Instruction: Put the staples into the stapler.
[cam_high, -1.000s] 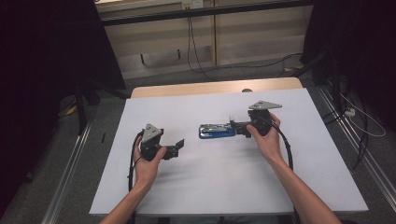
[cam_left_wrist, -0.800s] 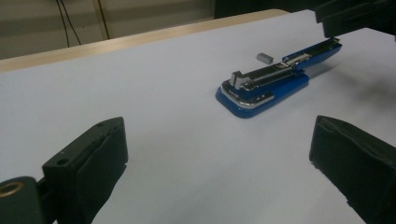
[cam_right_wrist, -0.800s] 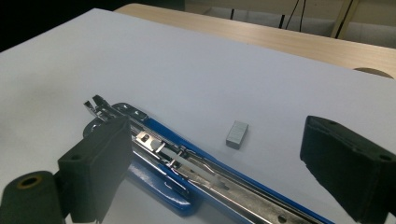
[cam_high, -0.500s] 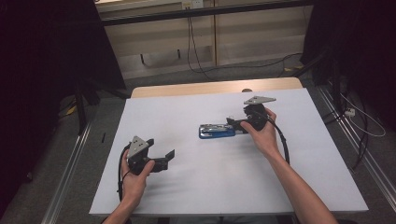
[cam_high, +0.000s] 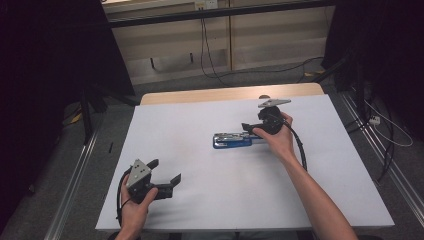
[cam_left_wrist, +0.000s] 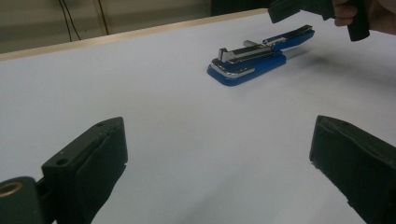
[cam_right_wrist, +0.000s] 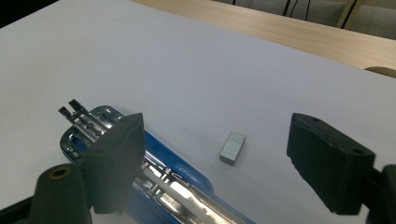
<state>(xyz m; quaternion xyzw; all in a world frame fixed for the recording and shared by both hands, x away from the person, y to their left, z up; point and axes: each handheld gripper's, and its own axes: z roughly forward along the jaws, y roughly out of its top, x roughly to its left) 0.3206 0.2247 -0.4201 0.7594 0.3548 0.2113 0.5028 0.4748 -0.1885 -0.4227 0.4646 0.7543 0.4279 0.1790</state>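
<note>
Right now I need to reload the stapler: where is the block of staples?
In the right gripper view, the block of staples lies on the white table cover, just right of the opened blue stapler, between the right tongs.

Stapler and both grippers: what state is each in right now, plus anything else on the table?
Stapler: lying flat on the table, opened out, metal staple rail exposed.
Block of staples: loose on the table beside the stapler.
Left gripper: jaws open, nothing between them.
Right gripper: jaws open, just been closing, over the staples.
</note>
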